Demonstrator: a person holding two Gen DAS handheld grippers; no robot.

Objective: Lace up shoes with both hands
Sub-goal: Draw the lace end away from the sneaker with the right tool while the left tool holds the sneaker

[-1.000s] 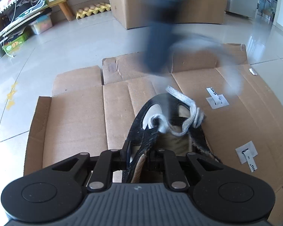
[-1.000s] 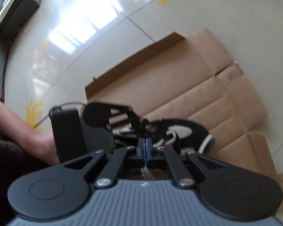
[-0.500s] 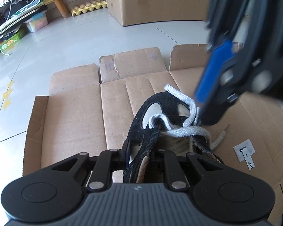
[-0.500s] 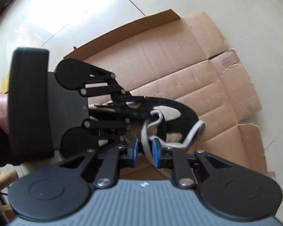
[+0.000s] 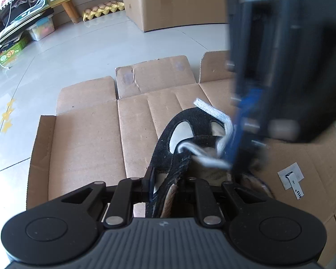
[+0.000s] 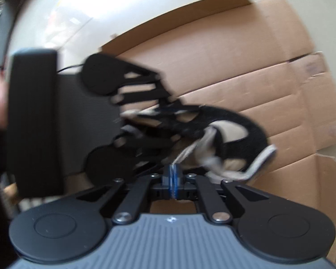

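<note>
R gripper [image 6: 172, 179] jaws now clamped on lace [image 6: 186, 153], L gripper [image 5: 168, 188] unchanged on shoe [image 5: 165, 154]

Not much legible from my end. White sticker [image 5: 290, 176] on the flattened cardboard [image 5: 87, 148], right of the shoe [image 5: 165, 148]: its hanging strip carries dark print, maybe "nu", cut off and upside down, so I can't confirm it. Green box [image 5: 9, 55] far left on the floor has printed graphics, too small to read. Right wrist view is motion-blurred; no text there.
</note>
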